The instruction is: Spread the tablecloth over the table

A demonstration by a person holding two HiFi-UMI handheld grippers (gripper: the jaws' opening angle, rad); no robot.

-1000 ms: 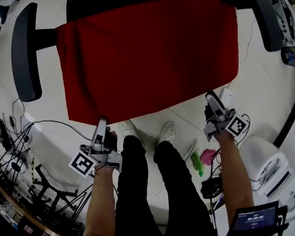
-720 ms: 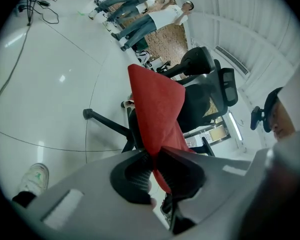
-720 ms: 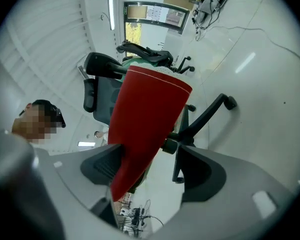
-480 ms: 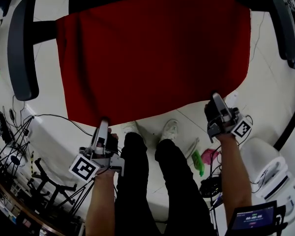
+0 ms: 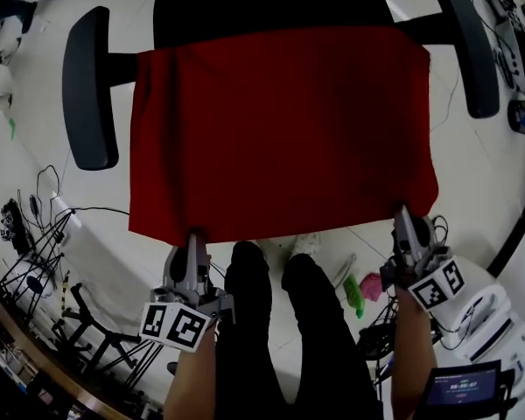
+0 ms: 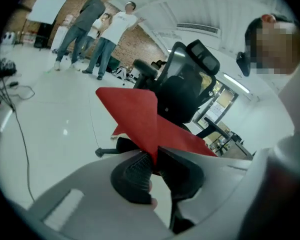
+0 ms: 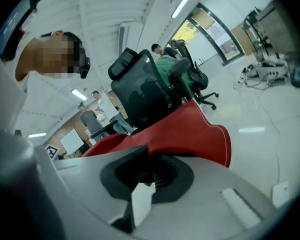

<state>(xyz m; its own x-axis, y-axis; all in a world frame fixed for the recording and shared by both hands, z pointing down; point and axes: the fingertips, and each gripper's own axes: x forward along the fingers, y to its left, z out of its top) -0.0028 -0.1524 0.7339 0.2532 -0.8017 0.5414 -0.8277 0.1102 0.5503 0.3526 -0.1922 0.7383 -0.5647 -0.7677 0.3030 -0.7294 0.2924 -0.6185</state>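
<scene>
Your left tongs (image 5: 192,236) are clamped tight on the tablecloth (image 5: 280,129) at its seven o'clock corner, and your right tongs (image 5: 402,210) grip the five o'clock corner. The cloth is plain matte red, a taut rectangle reaching the black chair (image 5: 245,3) at twelve. Only the gripper views show the ribbed pads (image 7: 162,173), and the right one a pale-stitched hem.

The tablecloth (image 5: 280,129) is red cloth, matt, finely woven, with a stitched hem along its edge; the chair (image 5: 86,86) beyond the tablecloth is black, its armrests smooth with a dull sheen; the floor (image 5: 35,164) around the tablecloth is pale and glossy, mirroring ceiling lights; the left gripper (image 5: 191,237) and right gripper (image 5: 401,210), at the tablecloth's near edge, have matt grey plastic shells and black ribbed, rubbery-looking pads (image 6: 135,176).
</scene>
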